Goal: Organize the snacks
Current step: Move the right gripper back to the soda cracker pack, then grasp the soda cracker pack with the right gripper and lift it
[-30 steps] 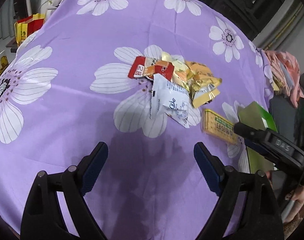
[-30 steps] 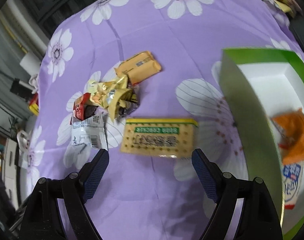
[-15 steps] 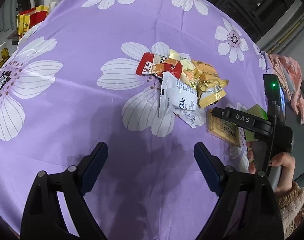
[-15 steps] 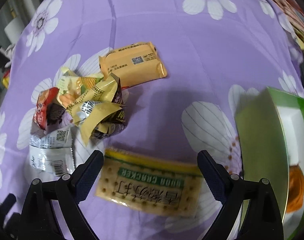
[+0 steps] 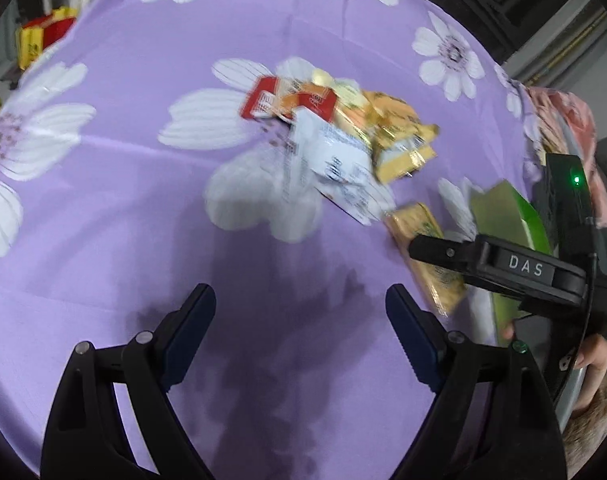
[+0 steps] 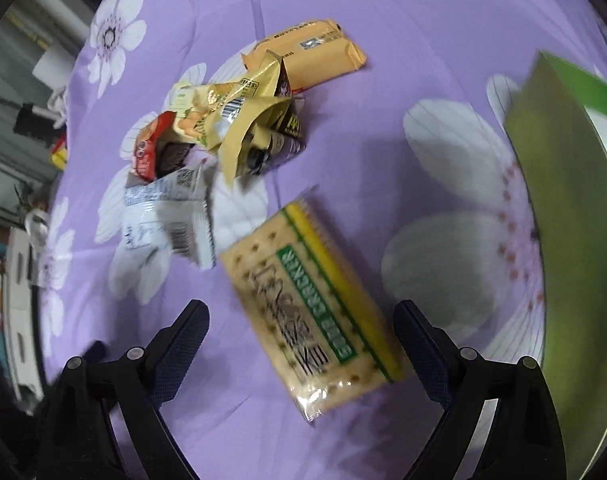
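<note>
Purple flowered cloth [image 6: 383, 40] covers the table. Right tongs [image 6: 301, 334], jaws spread and lately widened, straddle a cracker packet [image 6: 311, 312] without touching it, left of the green box [image 6: 563, 200]. Left tongs [image 5: 301, 320] gape empty, near the snack pile [image 5: 343, 136].

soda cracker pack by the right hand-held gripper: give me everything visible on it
The soda cracker pack is a flat rectangular packet in glossy clear wrap, printed as a tan cracker with a green band and a yellow edge stripe. It looks sealed. It lies flat and skewed on the purple floral cloth, between the open fingers of the right hand-held gripper, neither pad touching. Its upper corner lies close to the white packet.
</note>
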Motion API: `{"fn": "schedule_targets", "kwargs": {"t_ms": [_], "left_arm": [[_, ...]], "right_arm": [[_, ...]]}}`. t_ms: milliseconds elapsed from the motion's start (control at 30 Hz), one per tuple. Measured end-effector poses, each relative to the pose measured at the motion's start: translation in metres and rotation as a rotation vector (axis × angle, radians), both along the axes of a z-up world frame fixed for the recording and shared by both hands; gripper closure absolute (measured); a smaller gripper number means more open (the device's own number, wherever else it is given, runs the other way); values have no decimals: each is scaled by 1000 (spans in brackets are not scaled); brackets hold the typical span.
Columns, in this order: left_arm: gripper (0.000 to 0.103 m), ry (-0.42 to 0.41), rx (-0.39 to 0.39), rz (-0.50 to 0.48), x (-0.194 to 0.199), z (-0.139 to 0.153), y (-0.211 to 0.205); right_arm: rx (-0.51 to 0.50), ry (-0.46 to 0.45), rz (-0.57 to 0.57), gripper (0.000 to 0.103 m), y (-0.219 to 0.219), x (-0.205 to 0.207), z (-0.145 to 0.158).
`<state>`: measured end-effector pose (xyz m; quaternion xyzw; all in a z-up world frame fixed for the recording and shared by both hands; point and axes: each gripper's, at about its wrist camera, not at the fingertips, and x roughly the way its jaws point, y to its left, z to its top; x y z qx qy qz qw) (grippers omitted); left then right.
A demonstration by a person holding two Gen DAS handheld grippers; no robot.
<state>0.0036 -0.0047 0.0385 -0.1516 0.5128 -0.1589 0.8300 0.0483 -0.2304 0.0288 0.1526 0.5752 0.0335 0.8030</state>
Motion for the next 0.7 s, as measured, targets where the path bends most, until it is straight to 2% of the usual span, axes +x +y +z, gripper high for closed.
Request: {"fn": "schedule_targets", "kwargs": {"t_ms": [100, 200, 267, 367, 533, 700], "left_arm": [[18, 4, 20, -16, -7, -1, -9], [24, 7, 42, -59, -14, -1, -19], [26, 16, 25, -84, -17, -2, -23], [35, 25, 18, -104, -21, -4, -31], [36, 29, 3, -146, -23, -13, -44], [43, 18, 2, -155, -27, -11, -47]], "right_arm": [[42, 9, -29, 9, -4, -12, -5], [54, 5, -42, 9, -12, -32, -1], [109, -2, -56, 9, -13, -37, 2], [200, -1, -57, 9, -11, -46, -1], [251, -16, -50, 9, -1, -55, -5], [330, -10, -4, 9, 13, -58, -6]]}}
